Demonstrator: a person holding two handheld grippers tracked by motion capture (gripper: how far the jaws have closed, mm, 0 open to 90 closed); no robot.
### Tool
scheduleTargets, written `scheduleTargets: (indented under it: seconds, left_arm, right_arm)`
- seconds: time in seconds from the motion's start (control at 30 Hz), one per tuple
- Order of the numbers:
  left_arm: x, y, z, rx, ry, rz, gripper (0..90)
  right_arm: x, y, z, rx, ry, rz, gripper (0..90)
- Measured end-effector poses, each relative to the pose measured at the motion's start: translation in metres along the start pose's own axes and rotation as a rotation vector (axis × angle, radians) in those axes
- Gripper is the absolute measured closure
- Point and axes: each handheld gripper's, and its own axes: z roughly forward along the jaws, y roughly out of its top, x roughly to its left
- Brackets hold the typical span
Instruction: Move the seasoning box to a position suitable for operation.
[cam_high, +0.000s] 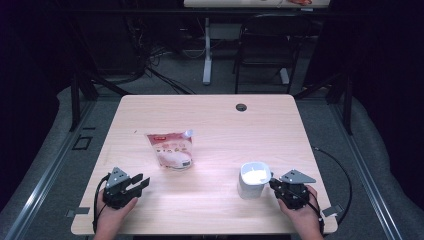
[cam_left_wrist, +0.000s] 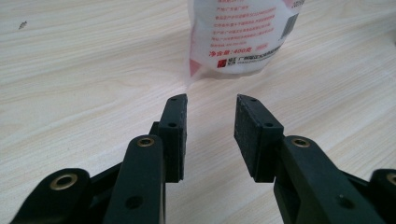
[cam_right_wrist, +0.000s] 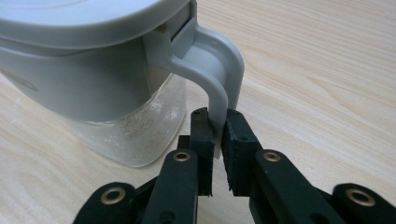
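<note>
A white lidded jug (cam_high: 253, 179) with a clear lower body stands on the table's near right part. Its handle (cam_right_wrist: 219, 88) points toward my right gripper (cam_high: 274, 186), whose jaws are closed on the handle's lower end (cam_right_wrist: 217, 126). A white and red spouted pouch (cam_high: 172, 148) lies flat near the table's middle. My left gripper (cam_high: 142, 182) rests at the near left, open with nothing between its fingers (cam_left_wrist: 211, 105); in its own view the pouch (cam_left_wrist: 238, 37) lies a short way ahead.
The wooden table (cam_high: 215, 120) has a cable hole (cam_high: 241, 107) near its far edge. Beyond it stand a black chair (cam_high: 265, 45) and a desk leg (cam_high: 207, 50). Grey floor surrounds the table.
</note>
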Motion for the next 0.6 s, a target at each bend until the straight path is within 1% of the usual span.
scheduleTargets:
  seconds: [0.07, 0.1, 0.17, 0.2, 0.37, 0.4, 0.5, 0.6]
  left_arm:
    - [0.0000, 0.0000, -0.0001, 0.003, -0.002, 0.003, 64.5]
    - [0.0000, 0.0000, -0.0001, 0.003, -0.002, 0.003, 64.5]
    - [0.0001, -0.0001, -0.0002, 0.002, -0.002, 0.003, 64.5]
    - [0.0004, -0.0003, -0.0004, -0.003, 0.000, 0.004, 64.5]
    - [0.0012, -0.0001, -0.0002, -0.006, 0.000, 0.007, 64.8]
    - [0.0019, 0.0002, -0.0001, 0.003, -0.003, 0.006, 65.0]
    - [0.0027, -0.0001, 0.0016, 0.003, -0.005, 0.003, 65.2]
    - [0.0045, 0.0010, 0.0040, 0.002, -0.009, 0.003, 65.5]
  right_arm:
    - [0.0013, -0.0003, -0.0006, 0.002, -0.004, -0.009, 82.9]
    - [0.0014, -0.0006, -0.0010, 0.000, 0.004, -0.014, 82.7]
    - [0.0011, -0.0007, -0.0025, -0.002, 0.002, -0.014, 82.3]
    - [0.0010, -0.0008, -0.0027, -0.010, 0.009, -0.004, 81.8]
    - [0.0017, -0.0016, -0.0036, -0.010, 0.013, 0.013, 82.4]
    - [0.0016, -0.0019, -0.0041, -0.010, 0.020, 0.015, 82.4]
    - [0.0021, -0.0024, -0.0054, -0.007, 0.028, 0.023, 82.4]
    - [0.0031, -0.0026, -0.0068, -0.001, 0.030, 0.020, 82.2]
